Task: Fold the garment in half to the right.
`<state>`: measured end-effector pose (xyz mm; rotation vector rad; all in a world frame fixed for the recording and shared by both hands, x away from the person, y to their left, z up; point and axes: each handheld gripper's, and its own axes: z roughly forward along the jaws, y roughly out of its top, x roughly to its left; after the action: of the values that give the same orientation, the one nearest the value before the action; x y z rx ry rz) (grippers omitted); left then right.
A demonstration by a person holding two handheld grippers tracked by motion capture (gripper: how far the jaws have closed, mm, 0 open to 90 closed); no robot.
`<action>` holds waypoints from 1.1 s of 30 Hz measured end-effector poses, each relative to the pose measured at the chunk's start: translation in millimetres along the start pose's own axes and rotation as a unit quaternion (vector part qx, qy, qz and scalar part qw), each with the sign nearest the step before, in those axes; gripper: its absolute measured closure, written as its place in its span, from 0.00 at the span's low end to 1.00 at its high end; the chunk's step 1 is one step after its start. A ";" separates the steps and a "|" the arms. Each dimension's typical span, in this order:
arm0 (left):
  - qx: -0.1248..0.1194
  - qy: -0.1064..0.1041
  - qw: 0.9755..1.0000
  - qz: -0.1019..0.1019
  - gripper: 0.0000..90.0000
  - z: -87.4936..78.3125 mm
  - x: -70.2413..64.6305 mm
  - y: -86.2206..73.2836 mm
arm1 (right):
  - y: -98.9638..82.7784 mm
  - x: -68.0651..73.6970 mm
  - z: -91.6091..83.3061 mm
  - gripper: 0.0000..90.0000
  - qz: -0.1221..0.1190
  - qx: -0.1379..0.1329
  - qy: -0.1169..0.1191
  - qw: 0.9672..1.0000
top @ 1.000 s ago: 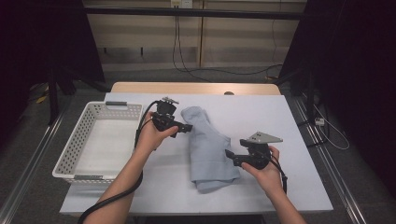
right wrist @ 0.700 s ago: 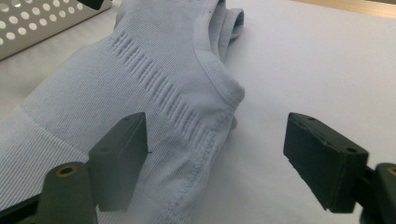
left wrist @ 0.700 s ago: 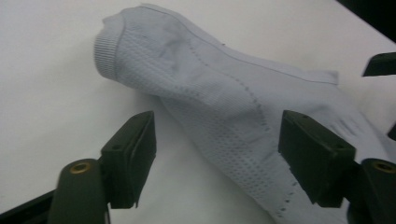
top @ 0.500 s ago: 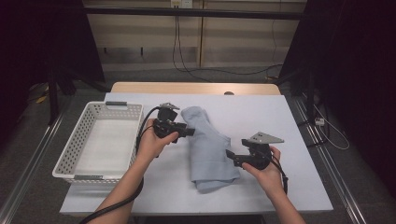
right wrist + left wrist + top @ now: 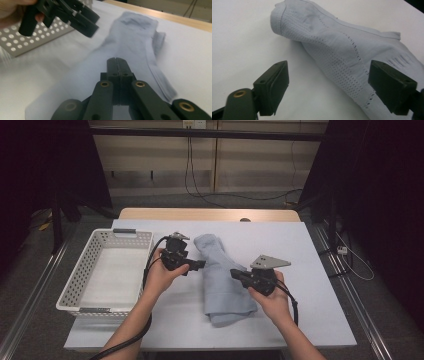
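Note:
A pale blue-grey knitted garment (image 5: pixel 222 285) lies folded lengthwise in the middle of the white table (image 5: pixel 310 245). My left gripper (image 5: pixel 201 265) sits at the garment's left edge. Its jaws have just been opening and now stand wide apart (image 5: pixel 329 75), gripping nothing, with the garment (image 5: pixel 337 45) lying ahead and under the right jaw. My right gripper (image 5: pixel 235 272) hovers over the garment's right side, pointing left. Its jaws have just closed and are pressed together (image 5: pixel 116 61) with nothing between them, above the garment (image 5: pixel 135 37). The left gripper (image 5: pixel 75 17) shows beyond them.
A white perforated basket (image 5: pixel 75 290) stands empty at the table's left, close beside my left hand; its wall (image 5: pixel 15 42) shows in the right gripper view. Bare tabletop lies to the right of the garment and behind it. Cables run on the floor beyond the table.
The right gripper has risen a little and edged left over the garment. The left hand has barely moved.

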<state>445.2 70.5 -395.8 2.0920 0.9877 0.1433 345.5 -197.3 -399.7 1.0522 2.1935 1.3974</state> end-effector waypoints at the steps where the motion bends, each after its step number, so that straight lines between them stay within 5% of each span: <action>1: -0.001 0.003 1.000 0.001 0.16 -0.2 0.5 -0.4 | 1.8 1.2 3.9 1.00 0.000 -0.003 0.004 1.000; 6: -0.003 0.007 1.000 0.002 0.14 -2.3 2.2 -1.7 | 4.4 5.2 22.6 1.00 -0.010 0.006 0.024 1.000; 18: 0.002 -0.006 1.000 -0.012 0.11 1.6 3.4 -8.4 | -25.2 -6.8 60.2 1.00 -0.026 0.094 -0.008 0.995; 25: 0.014 -0.016 1.000 -0.020 0.09 11.5 -2.7 -15.1 | -28.2 -6.8 58.0 1.00 -0.028 0.085 -0.006 0.996; 33: 0.027 -0.028 0.999 -0.032 0.07 25.0 -10.4 -19.3 | -21.3 -6.7 32.7 0.78 -0.021 0.041 -0.024 0.999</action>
<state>436.5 55.1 -424.0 2.0999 1.0330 0.0260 361.6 -186.7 -434.2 1.0496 2.2414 1.2606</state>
